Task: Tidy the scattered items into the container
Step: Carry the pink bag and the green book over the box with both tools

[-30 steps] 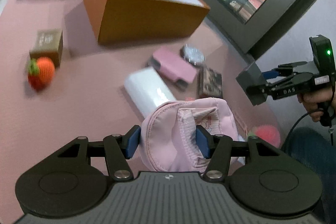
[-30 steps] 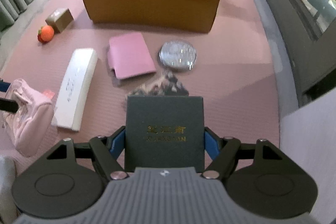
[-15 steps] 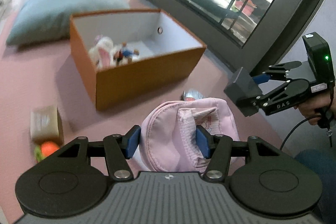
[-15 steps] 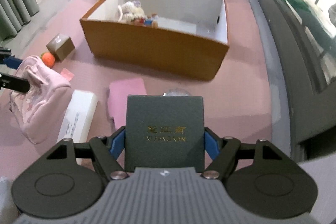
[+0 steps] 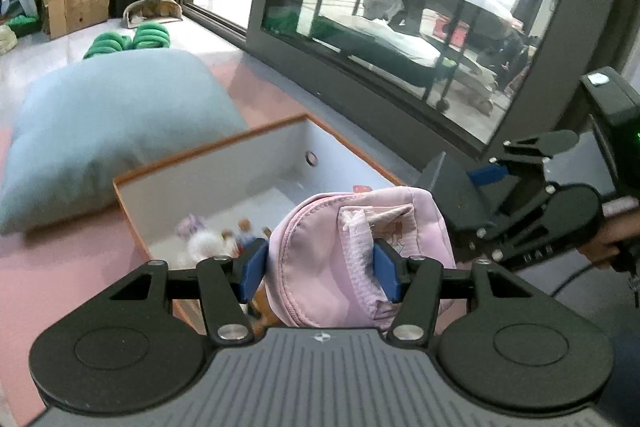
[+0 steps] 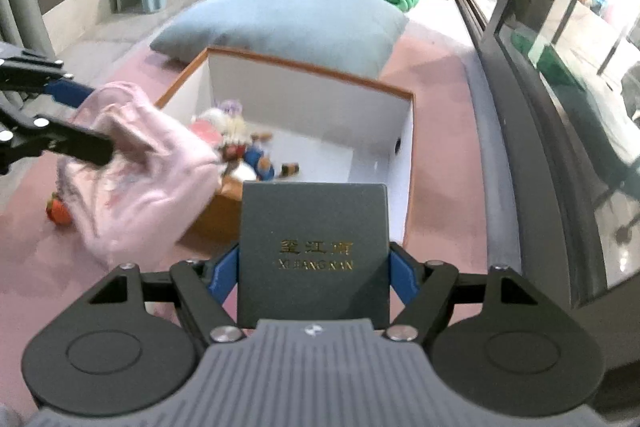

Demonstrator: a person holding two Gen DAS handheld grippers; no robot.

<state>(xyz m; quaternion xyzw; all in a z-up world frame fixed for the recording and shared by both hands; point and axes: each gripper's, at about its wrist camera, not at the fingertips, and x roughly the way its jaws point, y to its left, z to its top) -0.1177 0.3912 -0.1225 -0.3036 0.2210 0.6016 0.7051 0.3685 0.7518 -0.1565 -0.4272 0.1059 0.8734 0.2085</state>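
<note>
A pink mat point(image 6: 440, 115) lies beside a dark-framed window point(image 5: 440, 27).

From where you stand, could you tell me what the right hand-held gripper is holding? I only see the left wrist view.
Observer: A grey box with gold lettering on its lid, clamped between the blue pads of the right hand-held gripper.
Operator: Thank you. Does anything lie on the mat to the left of the container?
Observer: Yes, an orange-red toy lies on the pink mat, left of the container and next to your pouch in the right wrist view.
</note>
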